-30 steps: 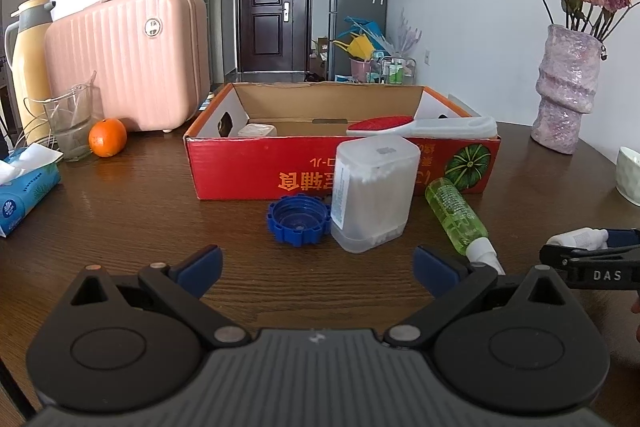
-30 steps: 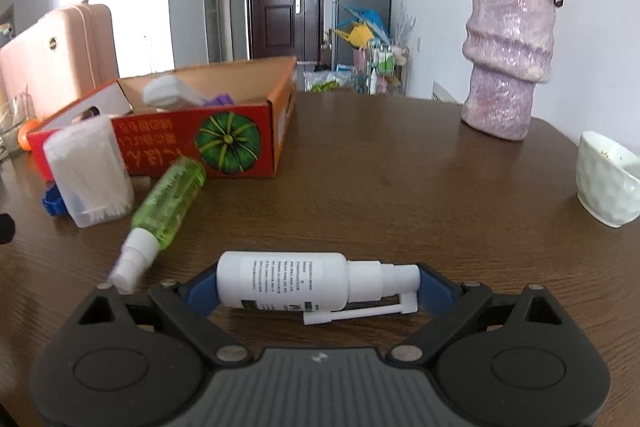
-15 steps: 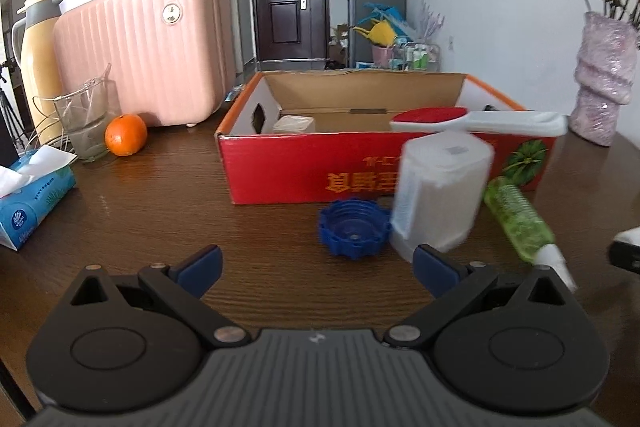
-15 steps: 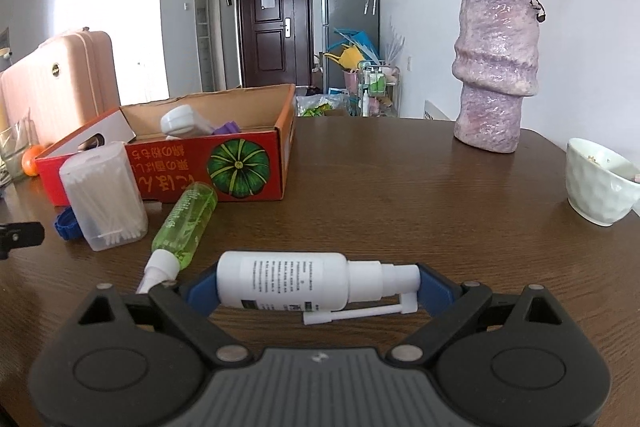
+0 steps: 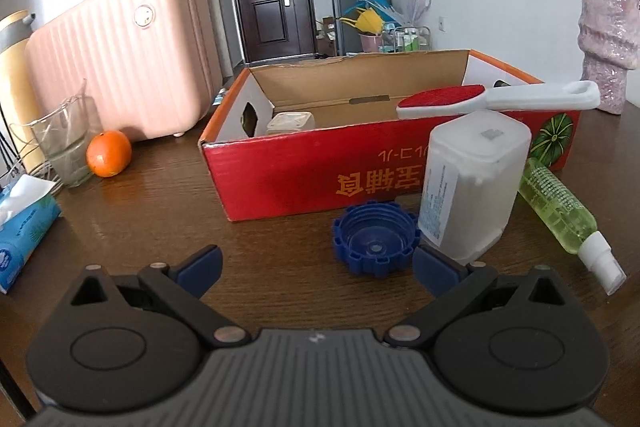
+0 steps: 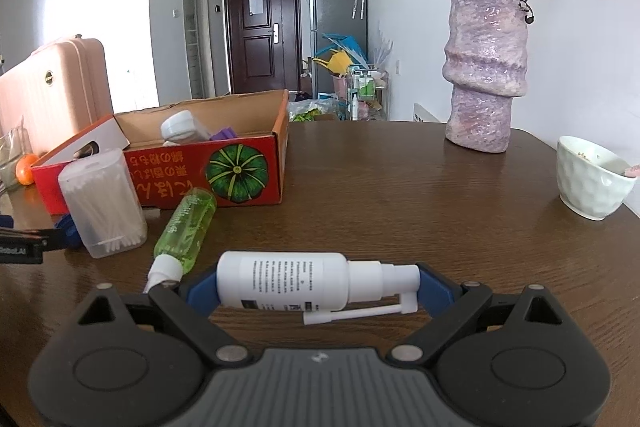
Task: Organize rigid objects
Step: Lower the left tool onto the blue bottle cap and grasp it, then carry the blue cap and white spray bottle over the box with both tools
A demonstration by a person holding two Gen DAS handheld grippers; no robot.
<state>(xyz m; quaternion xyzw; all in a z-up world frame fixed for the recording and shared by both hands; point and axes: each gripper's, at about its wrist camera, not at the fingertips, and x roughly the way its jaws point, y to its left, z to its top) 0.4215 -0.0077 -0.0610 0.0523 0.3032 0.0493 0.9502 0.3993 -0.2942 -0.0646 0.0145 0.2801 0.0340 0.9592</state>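
My right gripper (image 6: 318,287) is shut on a white spray bottle (image 6: 288,285), held crosswise above the table. My left gripper (image 5: 316,263) is open and empty, close to a blue cap (image 5: 374,243) lying open side up. Beside the cap stands a clear cotton swab box (image 5: 472,183), also in the right wrist view (image 6: 102,203). A green spray bottle (image 5: 560,203) lies on its side to the right, also in the right wrist view (image 6: 186,227). Behind them is a red cardboard box (image 5: 320,179) holding a red lint brush (image 5: 492,99) and a small jar (image 5: 290,123).
An orange (image 5: 109,159), a glass jug (image 5: 64,143), a pink suitcase (image 5: 120,59) and a tissue pack (image 5: 24,223) sit at the left. A purple vase (image 6: 484,75) and a white bowl (image 6: 592,183) stand at the right of the brown table (image 6: 400,195).
My left gripper has moved left and closer to the blue cap and the red box. My right gripper has risen slightly with the white bottle still held.
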